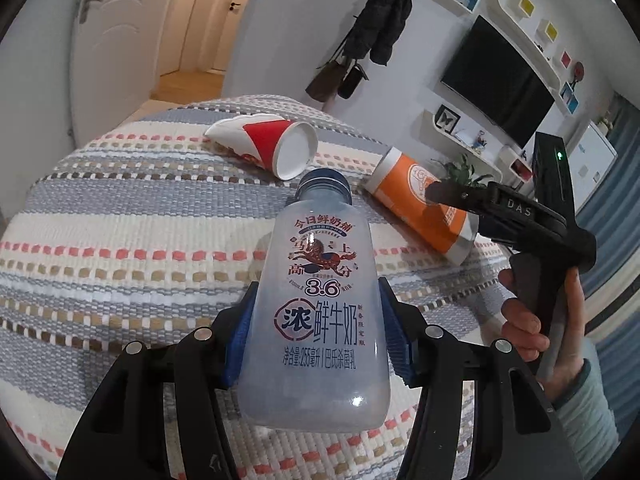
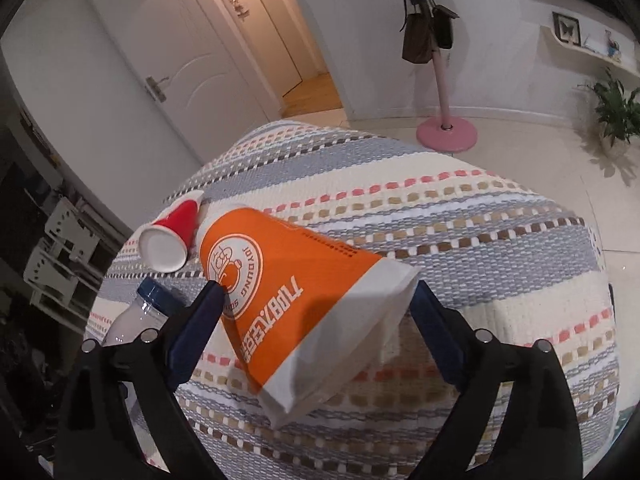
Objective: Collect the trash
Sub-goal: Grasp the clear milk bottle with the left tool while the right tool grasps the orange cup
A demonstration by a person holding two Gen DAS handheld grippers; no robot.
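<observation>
1. A translucent plastic milk bottle with a dark blue cap and printed Chinese lettering (image 1: 320, 300) is shown clamped at mid-body between the blue-padded fingers of the left gripper (image 1: 318, 328); the jaws are closed against both of its sides. The cap is directed toward 12 o'clock in the left wrist view, and the bottle is held above the striped woven cloth (image 1: 120, 240) that covers the table.

2. The same bottle (image 2: 136, 316) is seen at 8 o'clock in the right wrist view, partly hidden behind the left finger of the right gripper (image 2: 316, 300).

3. A flattened orange-and-white paper cup bearing a round white logo (image 2: 296, 304) is shown lying on its side on the cloth (image 2: 460, 216), between the widely parted fingers of the right gripper. The left fingertip lies against the orange face near the logo, and the right finger is just beside the crushed white end; whether the cup is squeezed cannot be told.

4. In the left wrist view the orange cup (image 1: 420, 200) is found at 2 o'clock, with the right gripper (image 1: 444, 192) reaching over it and a hand (image 1: 528, 320) holding its black handle.

5. A crushed red-and-white paper cup (image 1: 268, 146) is shown on its side at 12 o'clock beyond the bottle cap, its open mouth turned toward the camera. In the right wrist view this cup (image 2: 172, 236) lies at 9 o'clock, just beside the orange cup's rim.
</observation>
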